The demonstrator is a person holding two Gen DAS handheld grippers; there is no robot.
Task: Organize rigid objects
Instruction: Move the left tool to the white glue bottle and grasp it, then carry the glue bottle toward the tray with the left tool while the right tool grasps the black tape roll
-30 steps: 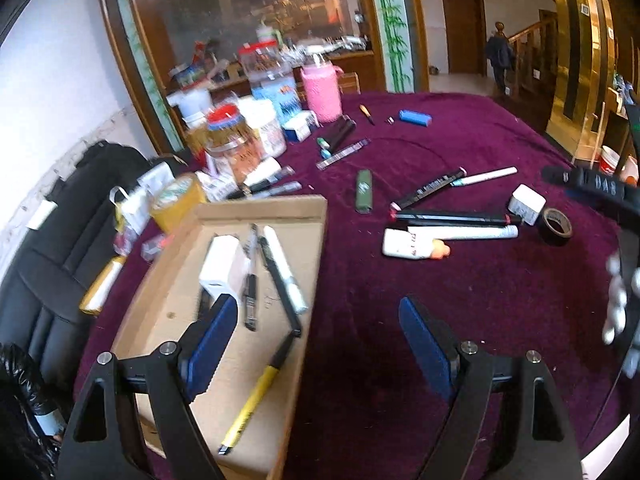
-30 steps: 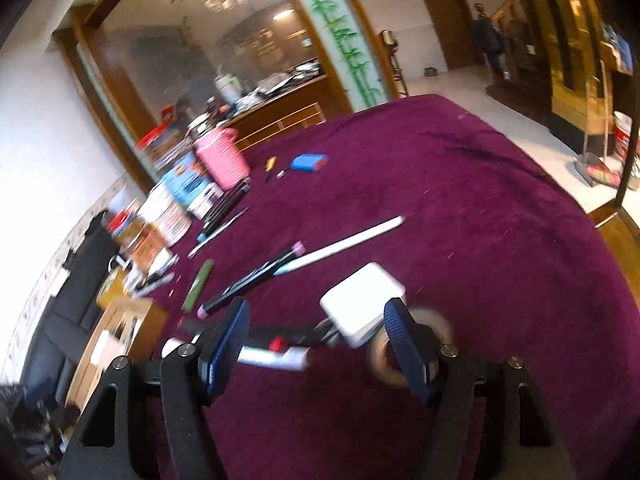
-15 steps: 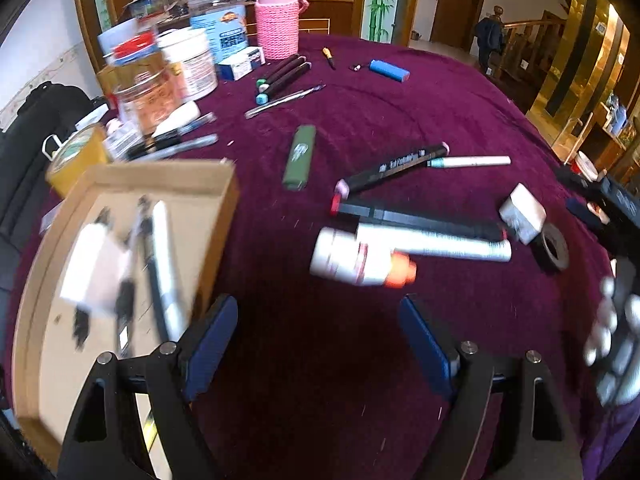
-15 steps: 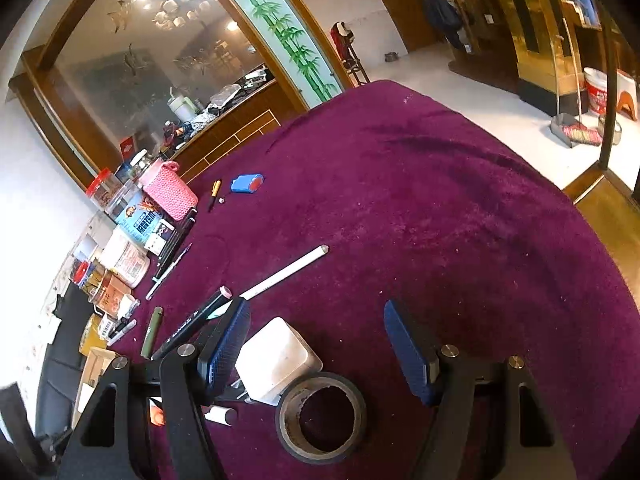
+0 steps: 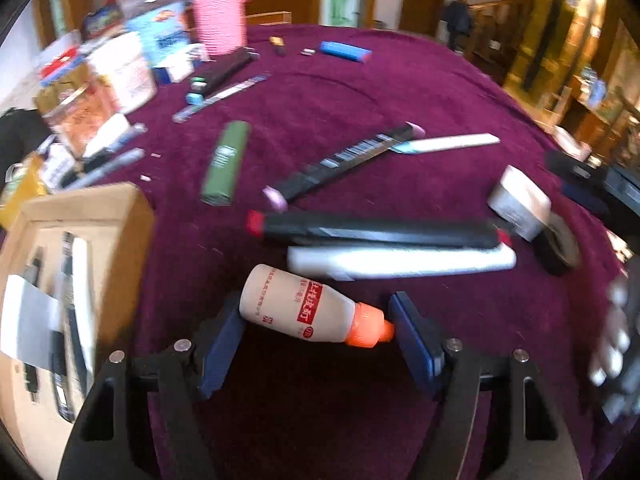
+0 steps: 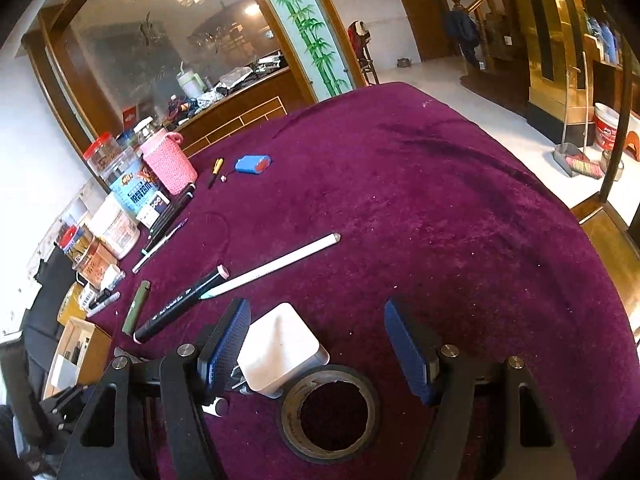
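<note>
A cream glue bottle [image 5: 296, 308] with an orange cap lies crosswise on the purple cloth between my left gripper's [image 5: 316, 320] pads. The jaws are closing, and the pads touch the bottle's base and cap tip. Just beyond lie a white marker [image 5: 400, 260] and a black marker with red ends [image 5: 376, 232]. My right gripper [image 6: 318, 308] hangs open over a white adapter block [image 6: 280, 344], which sits by its left pad, and over a black tape roll [image 6: 330, 412]. A cardboard box [image 5: 132, 216] holding pens stands at the left.
More pens, a green stick [image 5: 226, 162] and a blue item [image 5: 346, 51] lie scattered further back. Jars and a pink knitted holder [image 6: 168, 164] crowd the far left edge. The cloth to the right of my right gripper is bare up to the table edge.
My left gripper swung right from the box and dropped onto the glue bottle, and its jaws narrowed around it. My right gripper tilted down over the adapter and tape roll and stayed open.
</note>
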